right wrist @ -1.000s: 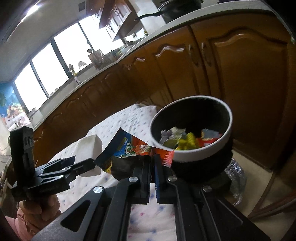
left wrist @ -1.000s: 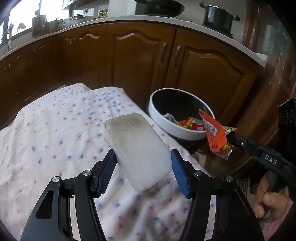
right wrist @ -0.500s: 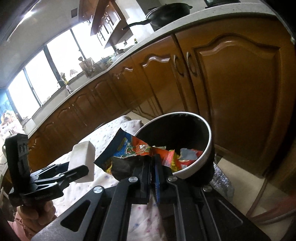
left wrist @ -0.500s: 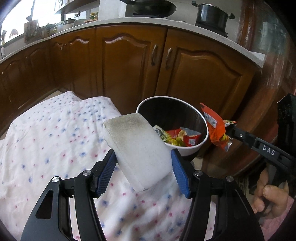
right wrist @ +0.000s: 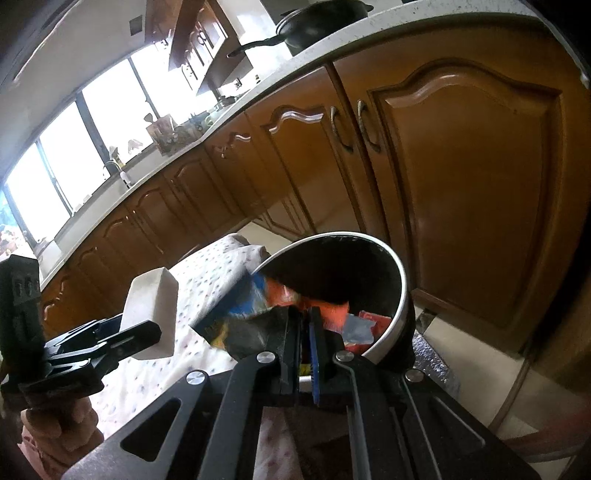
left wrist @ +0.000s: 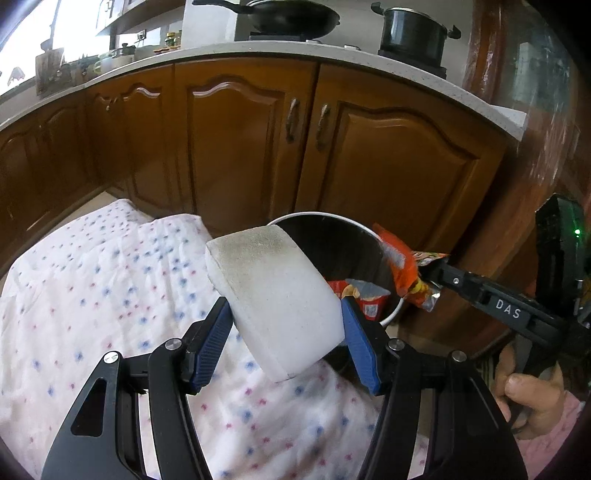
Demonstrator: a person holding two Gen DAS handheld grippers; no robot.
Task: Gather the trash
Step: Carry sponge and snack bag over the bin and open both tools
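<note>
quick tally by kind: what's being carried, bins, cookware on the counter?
Held trash: 2, sponge in the left tongs, wrapper in the right tongs
Bins: 1, bin, more wrappers inside, too jumbled to count
Cookware on the counter: 2, pan, pot
Total: 5

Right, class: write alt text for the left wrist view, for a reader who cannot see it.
The left gripper holds a white sponge block above a dotted cloth, near a white-rimmed bin with wrappers inside. At right, the right gripper pinches an orange snack wrapper over the bin's rim.
</note>
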